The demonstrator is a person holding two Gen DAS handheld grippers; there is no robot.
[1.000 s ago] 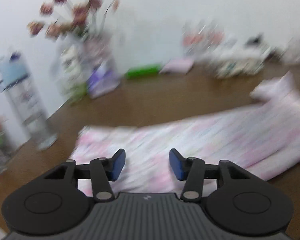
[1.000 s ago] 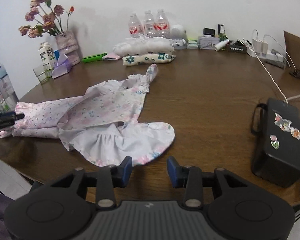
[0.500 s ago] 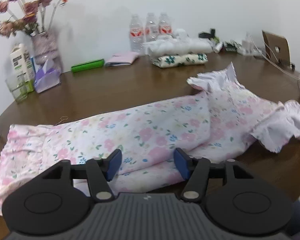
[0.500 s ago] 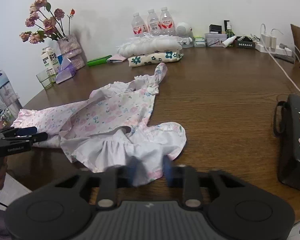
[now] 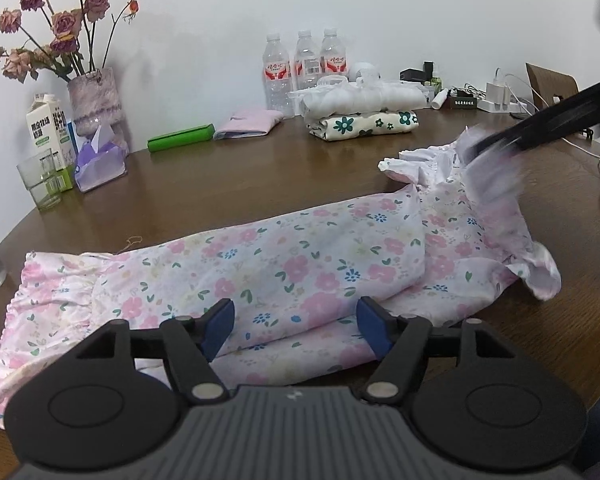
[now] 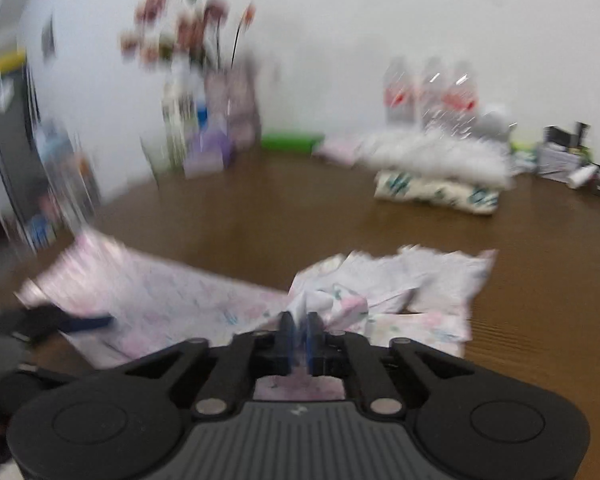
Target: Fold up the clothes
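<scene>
Cloth of the flowery dress (image 5: 300, 264) is soft and floppy (grab an edge): right gripper (image 6: 298, 334) pinches its frill, left gripper (image 5: 296, 322) has just opened wide over it.

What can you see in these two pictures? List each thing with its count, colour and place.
floral cotton dress: one, pink and white, spread across the near table.
round wooden table: one, brown.
folded clothes stack: two pieces, white on cream floral, far side.
plastic water bottles: three, clear, red labels, by the wall.
green flat case: one, far side.
vase of dried roses: one, pink, far left.
milk carton: one, white and green, beside the vase.
left gripper: fingers open above the dress.
right gripper: fingers closed on the dress's ruffled end.
</scene>
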